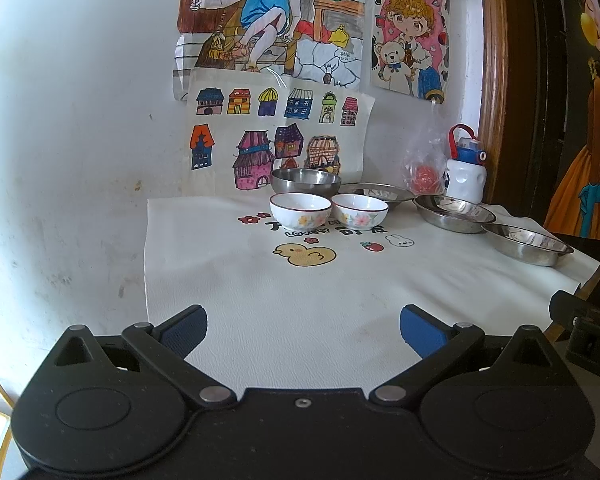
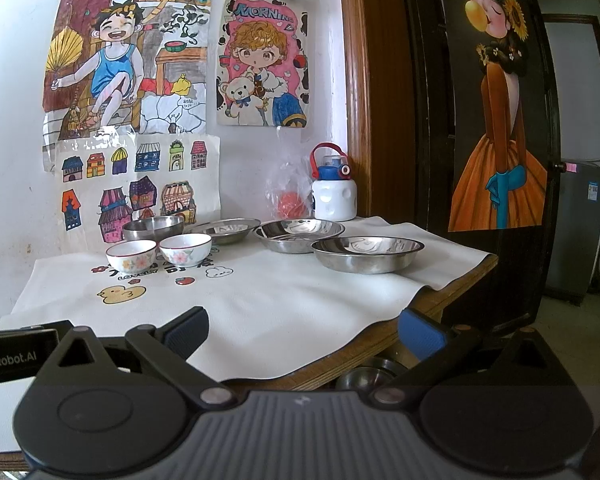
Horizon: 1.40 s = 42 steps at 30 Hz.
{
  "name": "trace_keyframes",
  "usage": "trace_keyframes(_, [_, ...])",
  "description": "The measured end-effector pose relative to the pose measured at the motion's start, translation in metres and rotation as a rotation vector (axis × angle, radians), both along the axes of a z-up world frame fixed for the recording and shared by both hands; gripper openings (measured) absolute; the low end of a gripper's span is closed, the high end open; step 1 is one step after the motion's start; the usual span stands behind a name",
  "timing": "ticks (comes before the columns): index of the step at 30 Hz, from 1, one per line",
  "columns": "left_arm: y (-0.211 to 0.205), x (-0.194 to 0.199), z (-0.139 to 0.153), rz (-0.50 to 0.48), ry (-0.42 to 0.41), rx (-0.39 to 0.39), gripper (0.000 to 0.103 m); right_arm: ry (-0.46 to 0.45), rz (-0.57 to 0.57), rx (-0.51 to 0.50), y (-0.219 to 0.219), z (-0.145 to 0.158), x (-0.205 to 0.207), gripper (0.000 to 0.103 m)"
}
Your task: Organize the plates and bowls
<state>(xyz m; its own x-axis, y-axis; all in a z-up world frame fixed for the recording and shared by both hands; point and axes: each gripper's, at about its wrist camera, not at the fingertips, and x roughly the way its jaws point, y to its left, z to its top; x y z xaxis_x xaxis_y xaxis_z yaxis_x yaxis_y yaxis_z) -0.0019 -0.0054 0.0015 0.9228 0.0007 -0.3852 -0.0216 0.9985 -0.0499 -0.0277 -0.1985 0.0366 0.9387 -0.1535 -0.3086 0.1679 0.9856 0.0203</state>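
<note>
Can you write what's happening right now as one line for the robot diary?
left gripper: open, empty | right gripper: open, empty | steel plates: untouched | flowered bowls: side by side | steel bowl: behind them

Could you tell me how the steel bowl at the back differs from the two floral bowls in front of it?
The steel bowl is bare, shiny grey metal; the two floral bowls are white with painted flowers and a dark rim line. The steel bowl looks wider than either floral bowl. It stands alone by the wall, while the floral bowls sit side by side. All three stand upright and look empty.
</note>
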Motion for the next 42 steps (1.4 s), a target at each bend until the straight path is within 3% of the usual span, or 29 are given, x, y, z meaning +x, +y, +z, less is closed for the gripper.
trace_keyframes(42, [-0.008,0.0024,-0.0069,-0.021,-0.007,0.004,0.102,0.012,0.001,0.005,-0.0006,-0.0021,0.0091,0.103])
